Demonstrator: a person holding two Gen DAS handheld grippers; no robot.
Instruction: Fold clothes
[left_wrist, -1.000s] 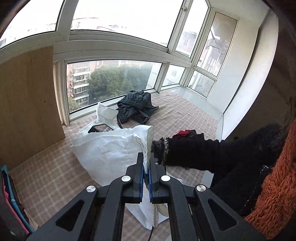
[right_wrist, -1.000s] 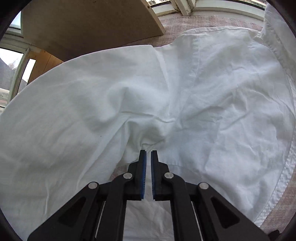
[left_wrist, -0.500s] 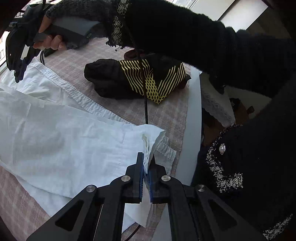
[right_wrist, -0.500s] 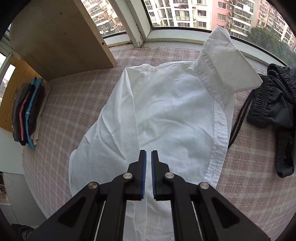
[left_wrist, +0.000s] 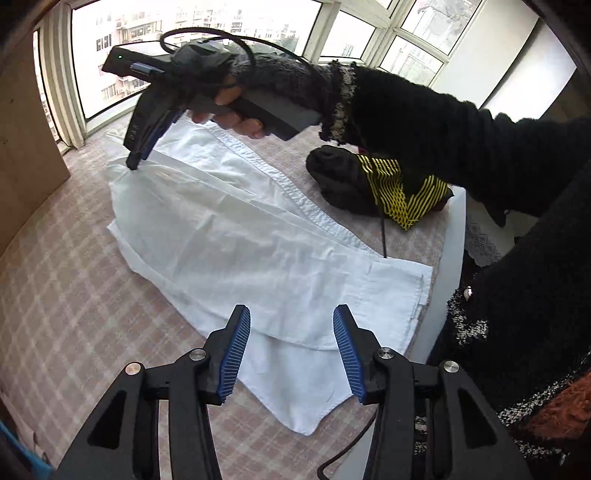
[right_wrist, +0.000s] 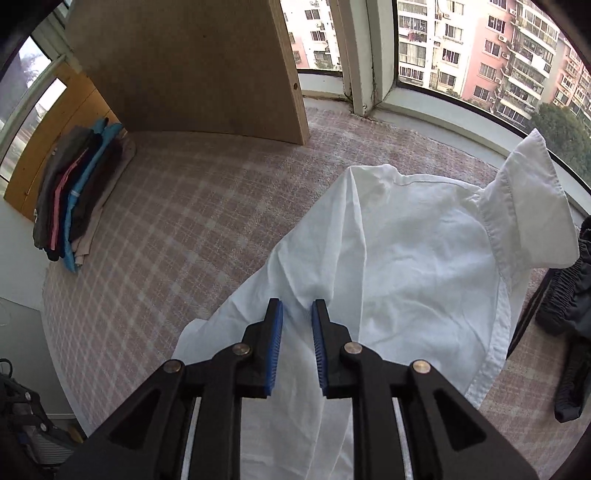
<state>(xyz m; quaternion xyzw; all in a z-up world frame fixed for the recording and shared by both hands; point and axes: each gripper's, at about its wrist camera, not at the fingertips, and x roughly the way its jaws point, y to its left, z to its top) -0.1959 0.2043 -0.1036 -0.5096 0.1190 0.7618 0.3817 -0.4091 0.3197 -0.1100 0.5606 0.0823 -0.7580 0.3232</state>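
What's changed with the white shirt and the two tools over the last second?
Both tools let go. The left tool, which pinched the white shirt by a raised fold, is opening with nothing between its pads; the shirt has dropped flat. The right tool is opening above it. The folded stack stayed put.

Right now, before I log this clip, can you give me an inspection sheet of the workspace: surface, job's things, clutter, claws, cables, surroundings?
Surface: checked cloth covering the platform.
Job's things: white shirt spread on the cloth, collar standing up; folded stack by the wooden board.
Clutter: black-and-yellow garment beside the shirt; dark garment at the edge.
Claws: left claw opening above the shirt hem, nothing pinched; right claw opening, shirt fabric bunched in the gap, pads apart.
Cables: black cable lying across the cloth to the shirt.
Surroundings: bay windows, apartment blocks outside.
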